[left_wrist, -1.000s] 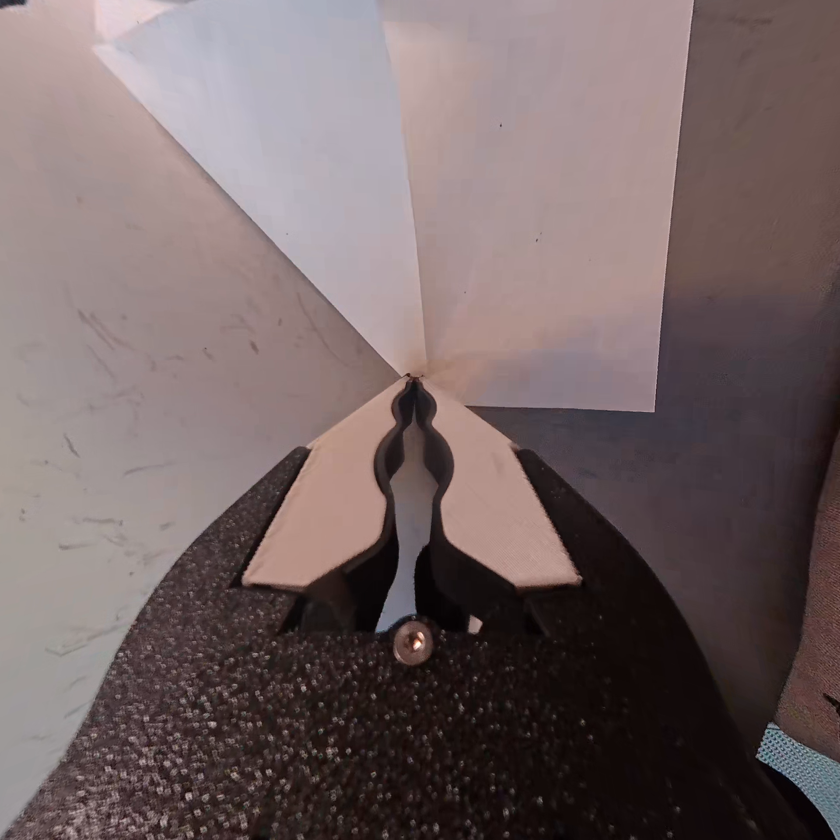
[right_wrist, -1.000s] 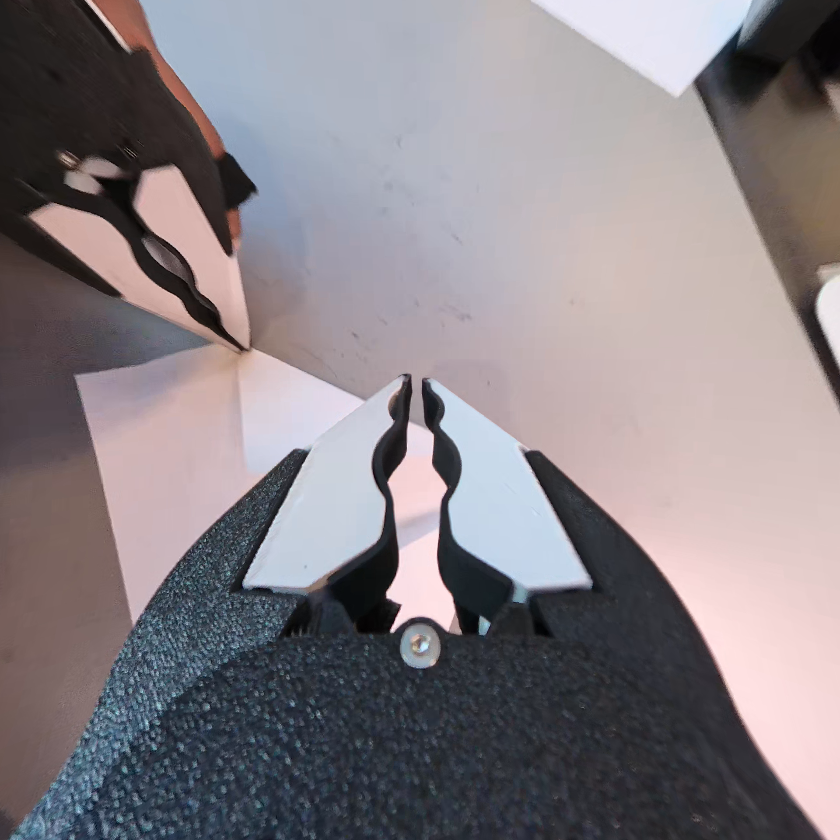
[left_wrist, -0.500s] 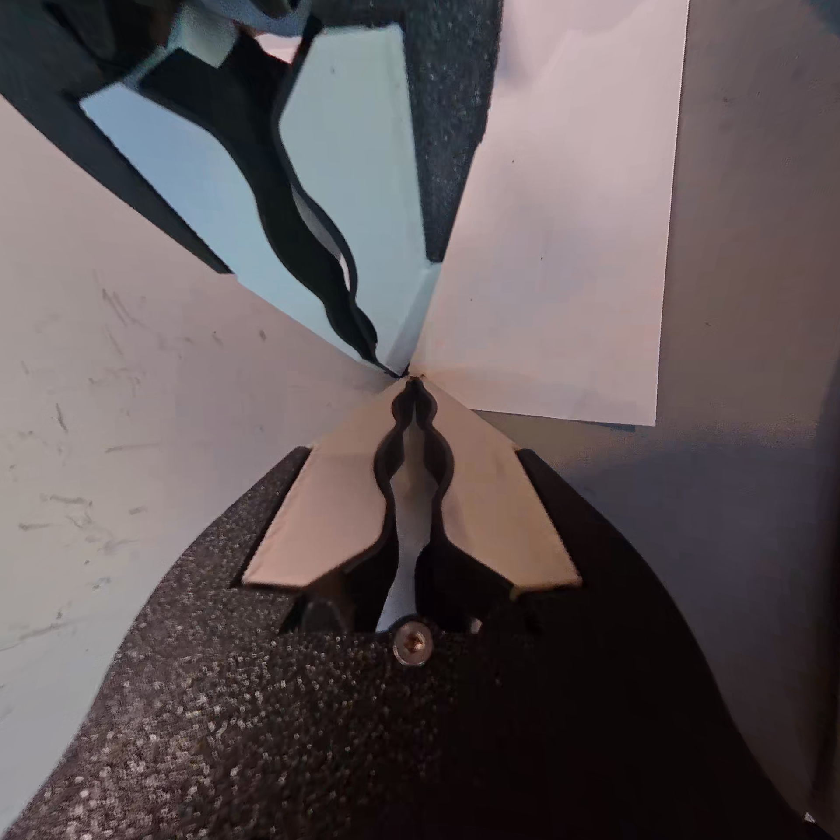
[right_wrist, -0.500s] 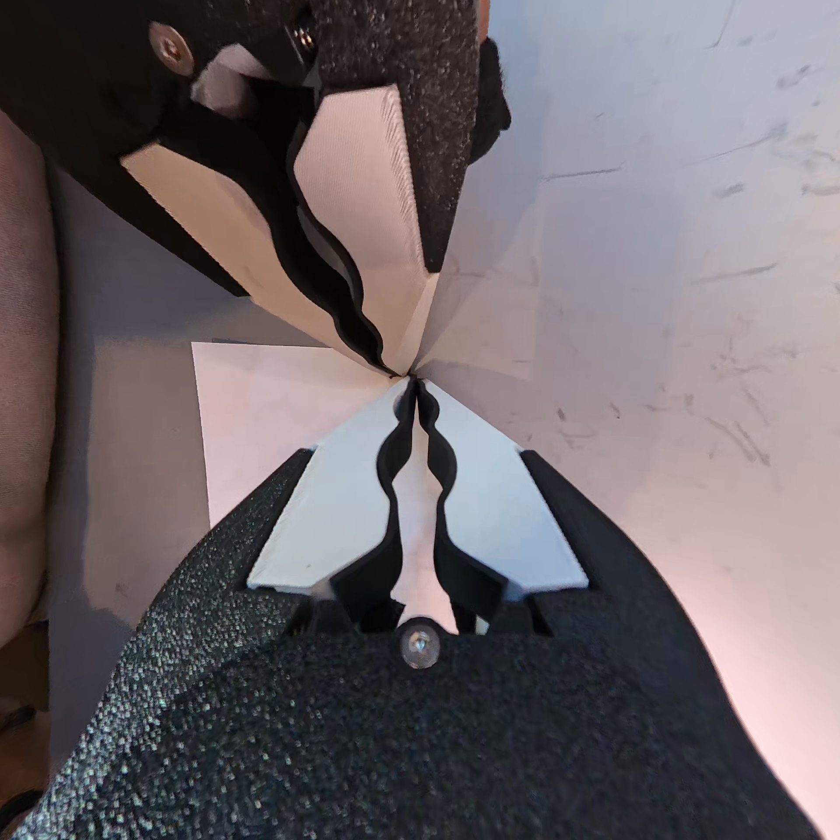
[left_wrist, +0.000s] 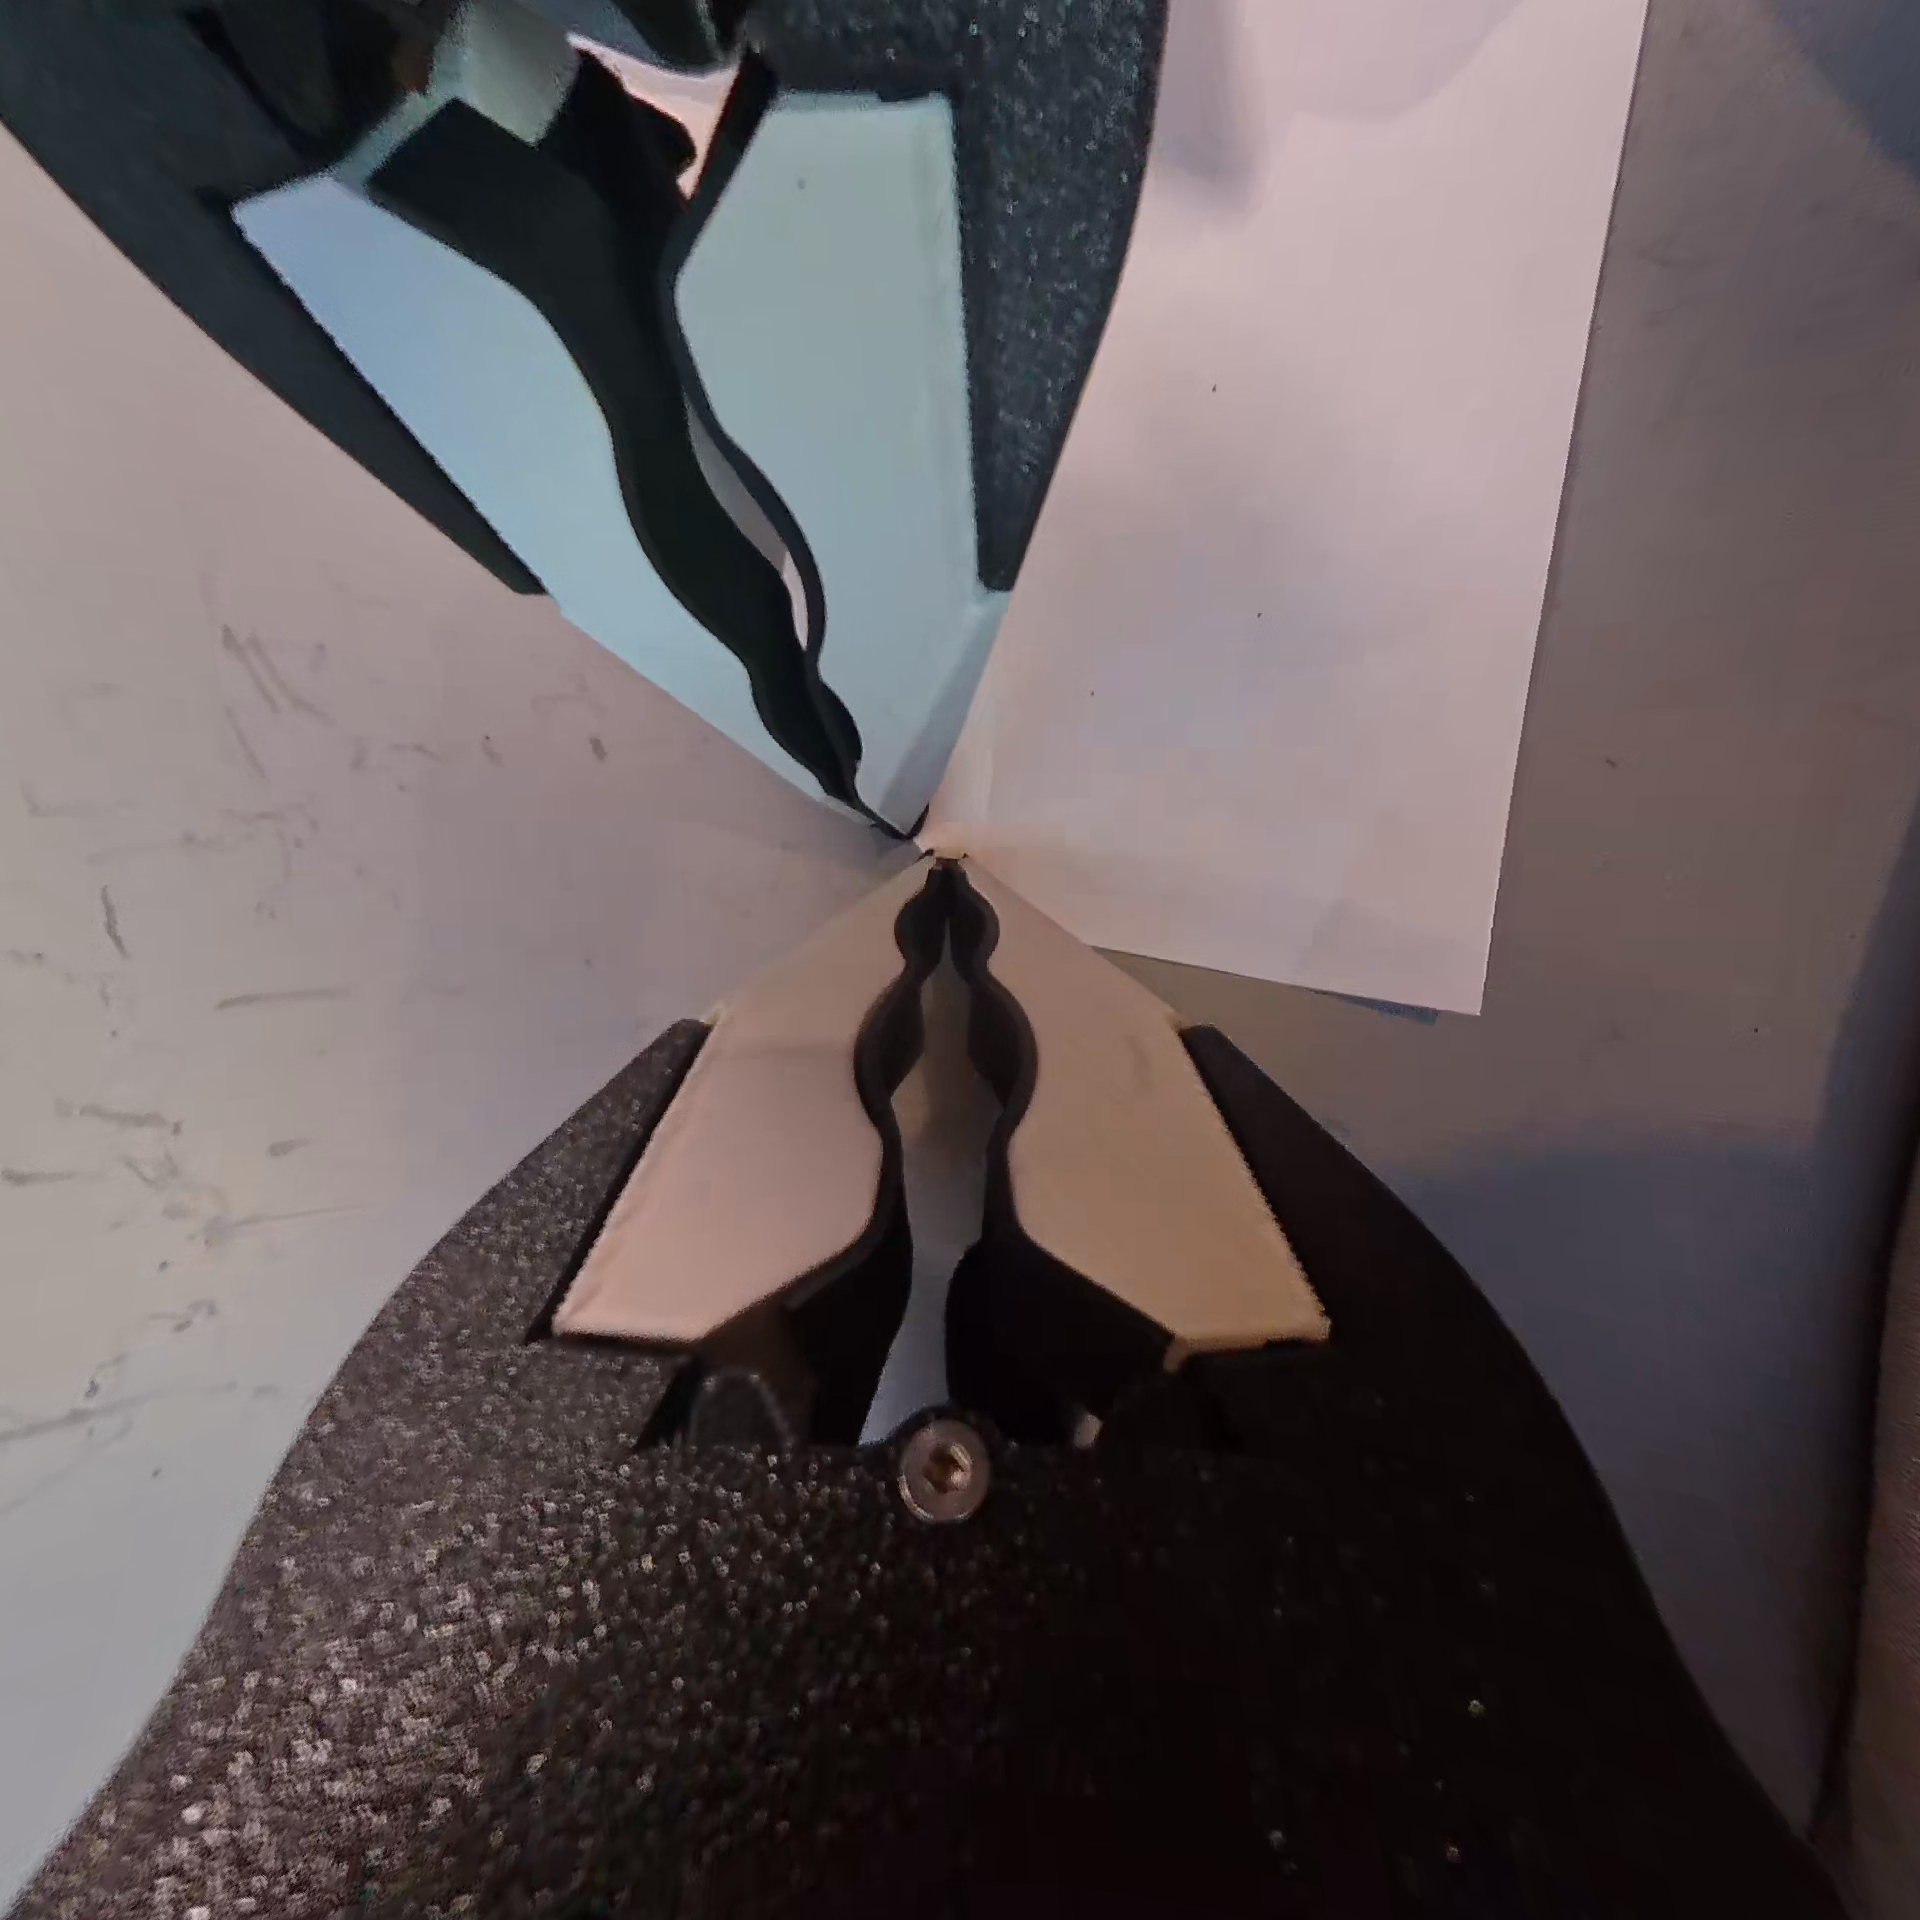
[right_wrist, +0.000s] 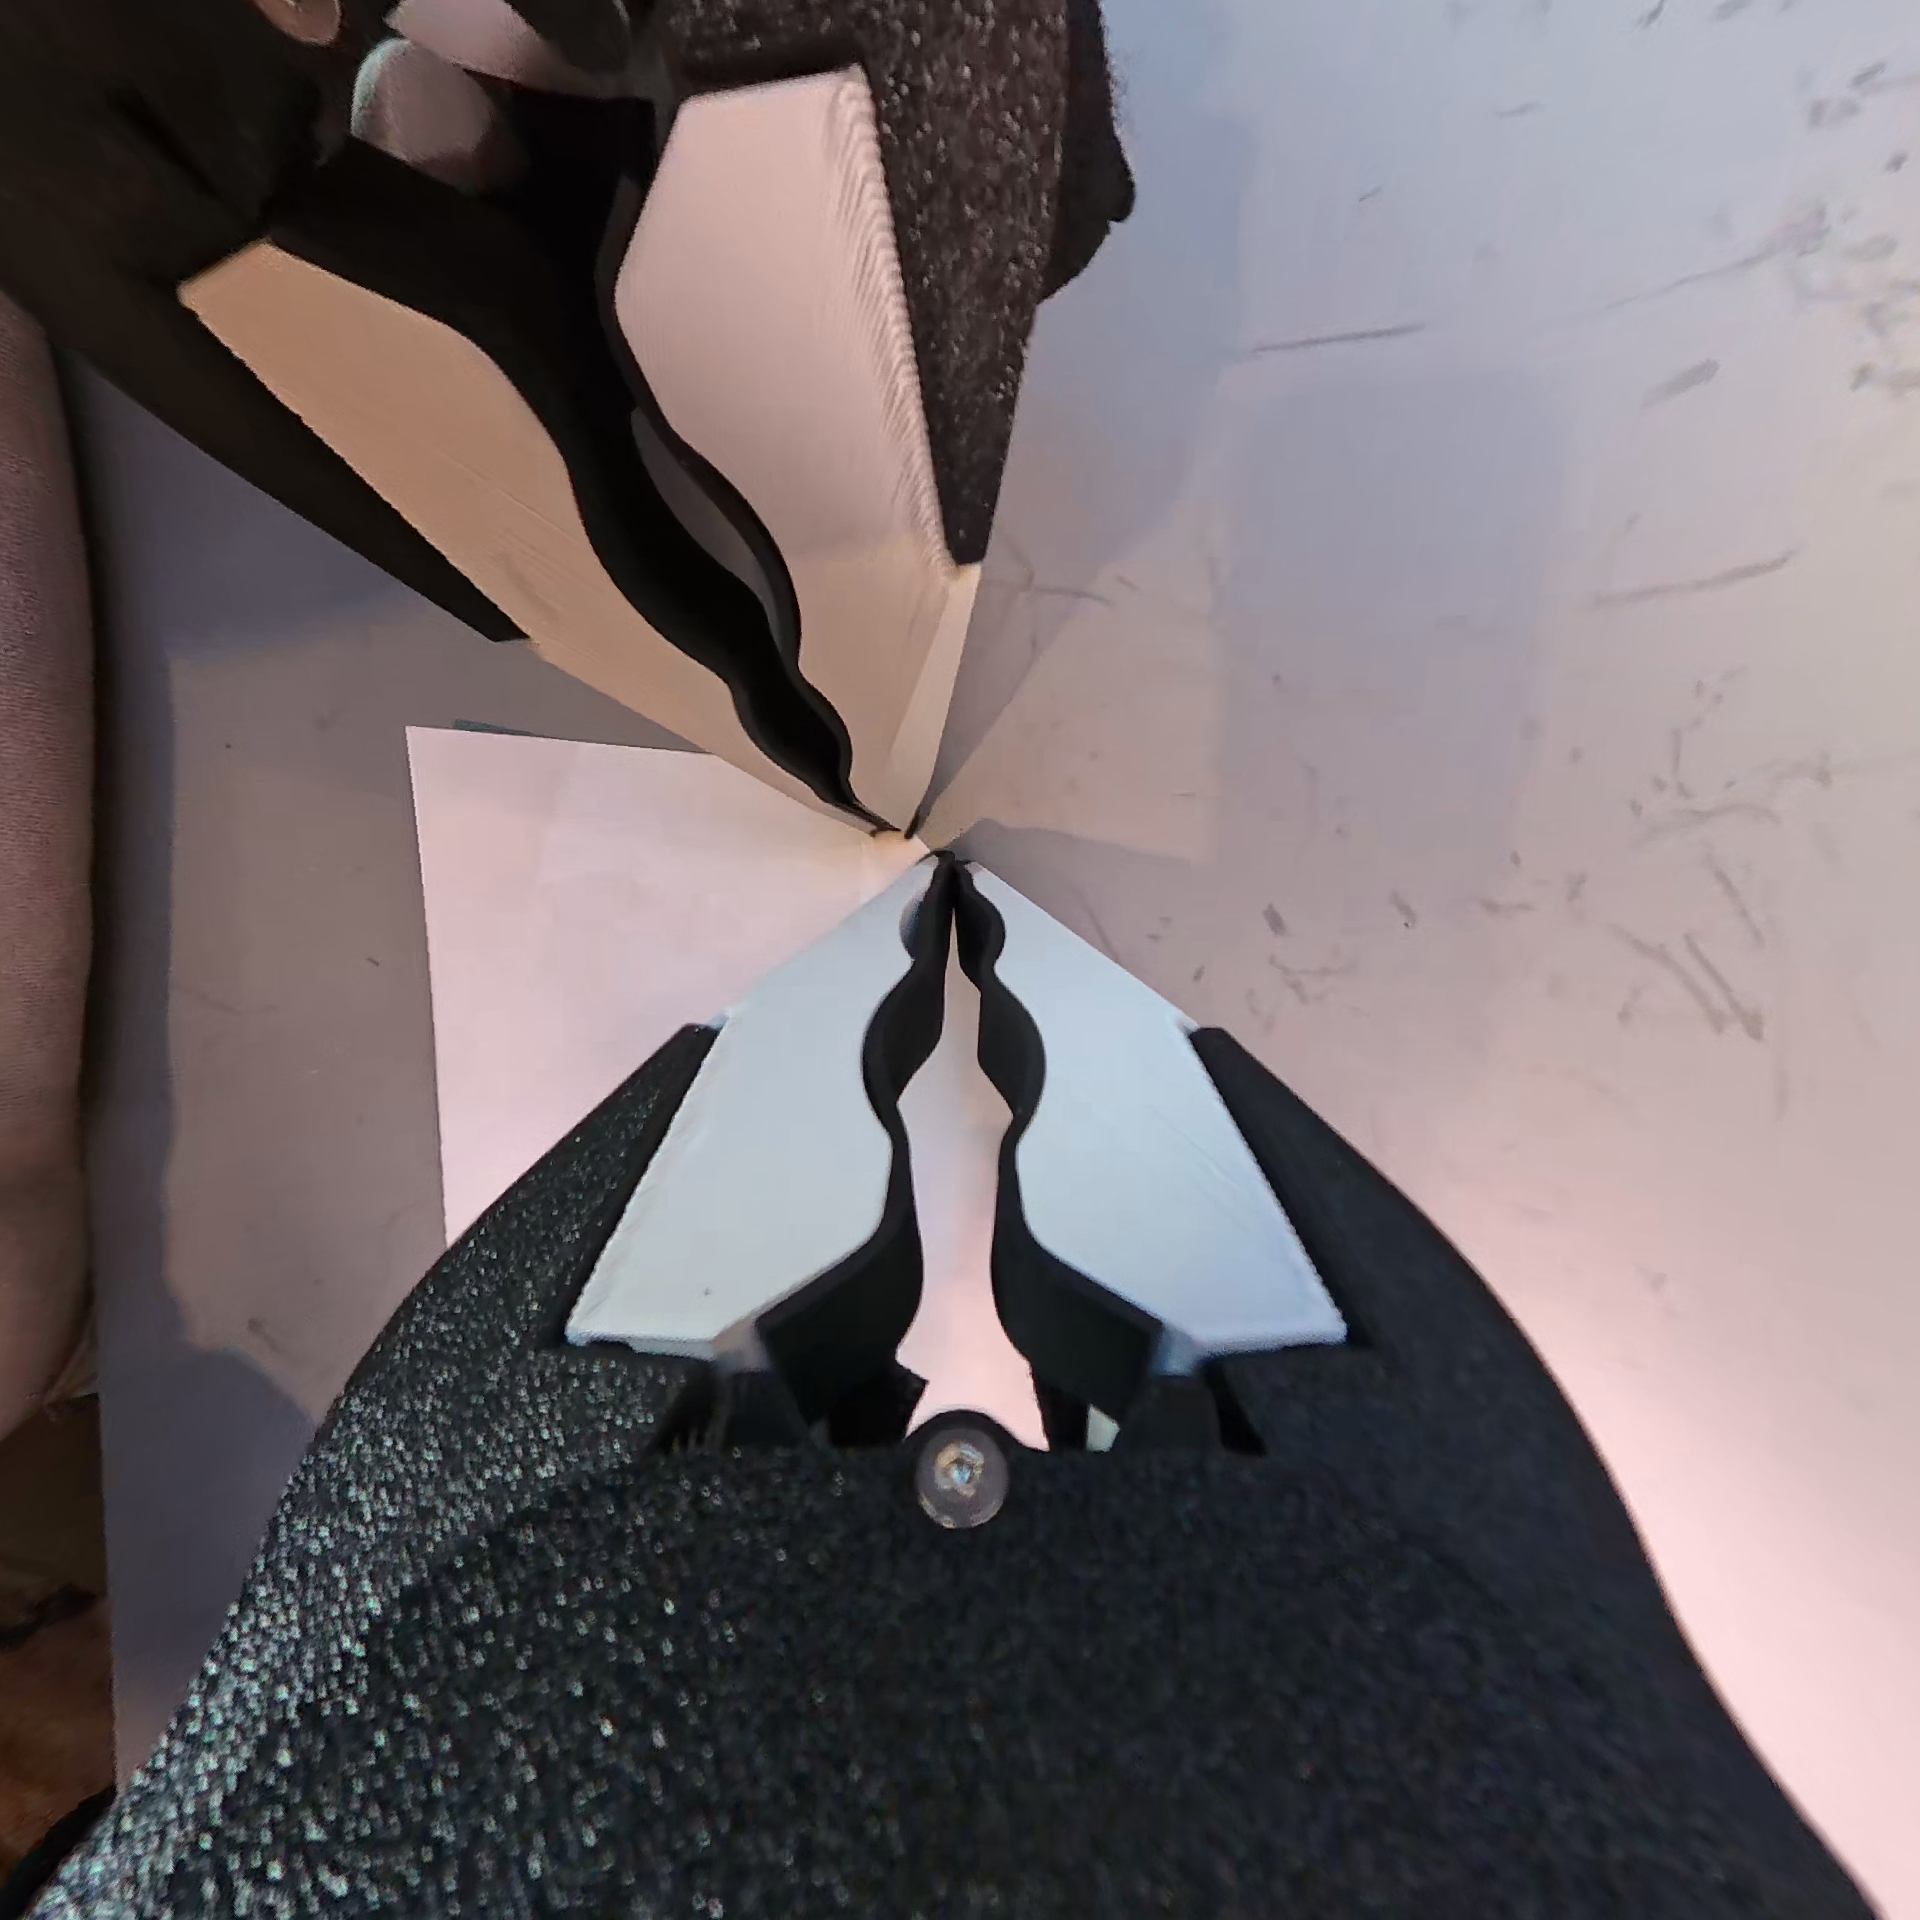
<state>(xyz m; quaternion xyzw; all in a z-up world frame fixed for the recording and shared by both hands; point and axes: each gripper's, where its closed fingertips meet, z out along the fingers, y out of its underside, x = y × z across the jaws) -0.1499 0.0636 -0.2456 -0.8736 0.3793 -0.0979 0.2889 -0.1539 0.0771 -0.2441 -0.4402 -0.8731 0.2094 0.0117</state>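
Left gripper (left_wrist: 945, 868): fingers pressed together at the tips, pinching a corner of the white paper sheet (left_wrist: 1299, 582).
Paper: lies flat on the scuffed pale table (left_wrist: 260, 935), its pinched corner raised slightly.
Right gripper (right_wrist: 948, 868): tips closed on the same corner, meeting the left gripper tip to tip.
Far left of the right wrist view: a strip of greyish-pink fabric (right_wrist: 36, 935) beside the table.
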